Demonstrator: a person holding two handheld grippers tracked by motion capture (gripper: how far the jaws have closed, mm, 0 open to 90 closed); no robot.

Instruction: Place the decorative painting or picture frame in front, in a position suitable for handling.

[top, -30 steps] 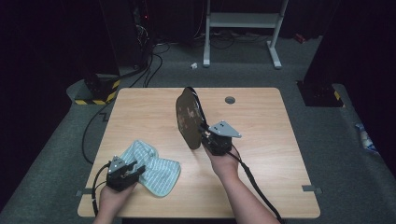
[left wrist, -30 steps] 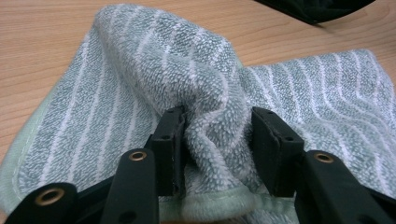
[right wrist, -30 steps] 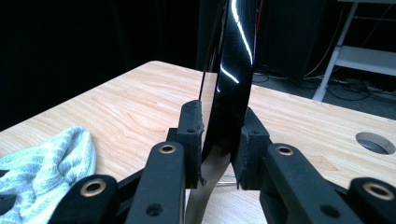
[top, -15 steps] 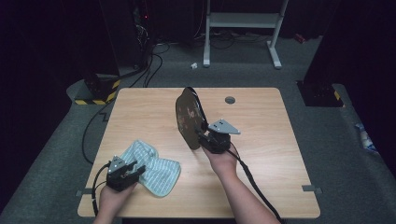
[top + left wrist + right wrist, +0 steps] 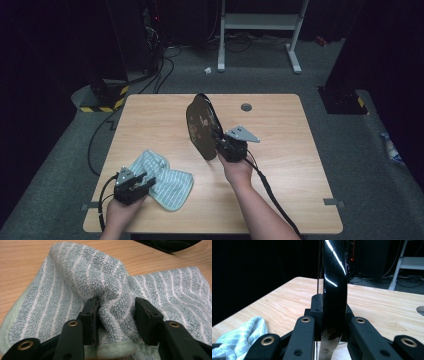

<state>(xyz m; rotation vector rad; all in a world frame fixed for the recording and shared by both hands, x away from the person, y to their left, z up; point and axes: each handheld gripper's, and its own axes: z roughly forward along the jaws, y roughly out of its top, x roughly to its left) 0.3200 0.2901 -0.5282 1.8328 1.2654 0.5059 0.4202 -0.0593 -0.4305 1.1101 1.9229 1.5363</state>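
Plate (image 5: 201,127) and towel (image 5: 165,178) are the two things in hand, one of each, on a single wooden table (image 5: 295,150). From the high view, the dark plate stands on edge near the table's middle, held up at its lower rim by the right gripper (image 5: 225,145), while the striped green-grey towel lies crumpled at the near left corner with the left gripper (image 5: 142,182) resting on its edge. One person's two forearms come in from the bottom. In the left gripper view, the jaws stand partly closed with a raised fold of the towel (image 5: 110,290) bunched between them, the pads pressing into the pile on both sides, so the cloth is pinched. It looks soft, light and limp; it will likely sag and drag wherever it is lifted, and a thick fold like this one seems the surest place to take it. In the right gripper view, the glossy black plate (image 5: 334,282) rises straight up between the jaws, which have just been closing and now clamp its rim from both faces. The plate reads as stiff, smooth and probably slippery and breakable, so a firm grip well onto the rim appears wise. The towel (image 5: 242,337) shows again at the lower left, well apart from the plate.
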